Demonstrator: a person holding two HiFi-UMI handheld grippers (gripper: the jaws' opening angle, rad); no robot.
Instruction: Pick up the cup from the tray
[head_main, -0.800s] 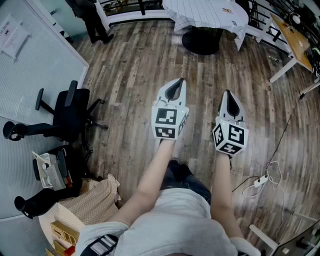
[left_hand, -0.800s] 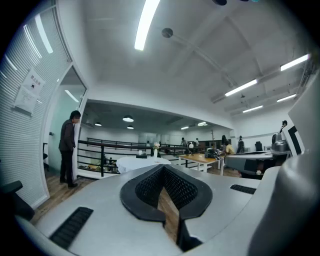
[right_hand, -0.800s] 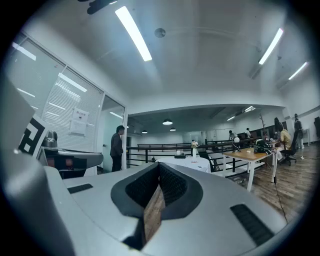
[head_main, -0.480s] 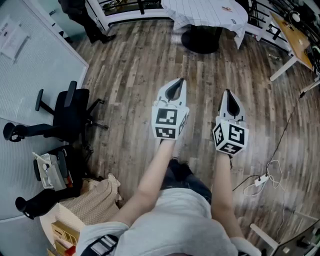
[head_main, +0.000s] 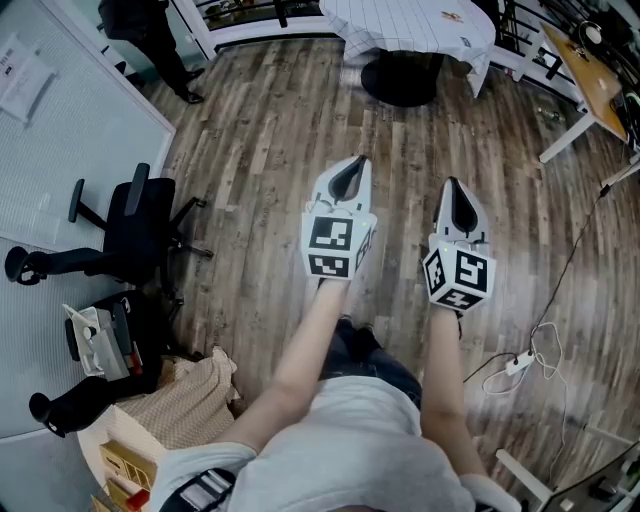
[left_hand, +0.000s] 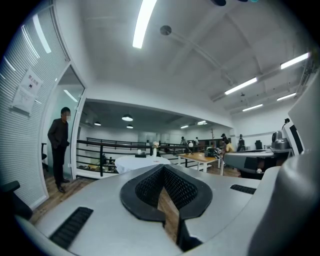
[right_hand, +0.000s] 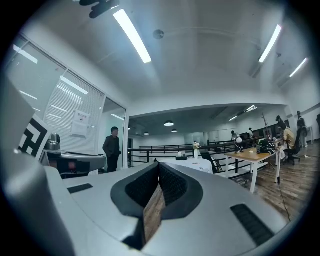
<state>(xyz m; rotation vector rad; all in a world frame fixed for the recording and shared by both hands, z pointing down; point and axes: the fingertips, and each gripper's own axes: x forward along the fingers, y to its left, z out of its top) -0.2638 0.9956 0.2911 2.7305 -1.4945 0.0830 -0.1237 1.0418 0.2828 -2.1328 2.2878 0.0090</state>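
Observation:
I see no cup or tray that I can make out. Both grippers are held level above a wooden floor (head_main: 270, 150), side by side in front of the person's body. The left gripper (head_main: 357, 161) is shut with nothing between its jaws, and so is the right gripper (head_main: 453, 184). In the left gripper view the left gripper (left_hand: 163, 167) points at a round table with a white cloth (left_hand: 131, 164) far ahead. The right gripper (right_hand: 159, 163) faces the same round table (right_hand: 196, 165). Small items stand on the table, too small to name.
The round table (head_main: 420, 25) lies beyond the grippers. A black office chair (head_main: 135, 225) and a cluttered corner with a bag (head_main: 180, 410) are at left. A wooden desk (head_main: 590, 85) and a floor cable with a power strip (head_main: 520, 365) are at right. A person in dark clothes (left_hand: 58, 147) stands by the doorway.
The person in dark clothes at the upper left has stepped further away. Both grippers stay where they were, shut.

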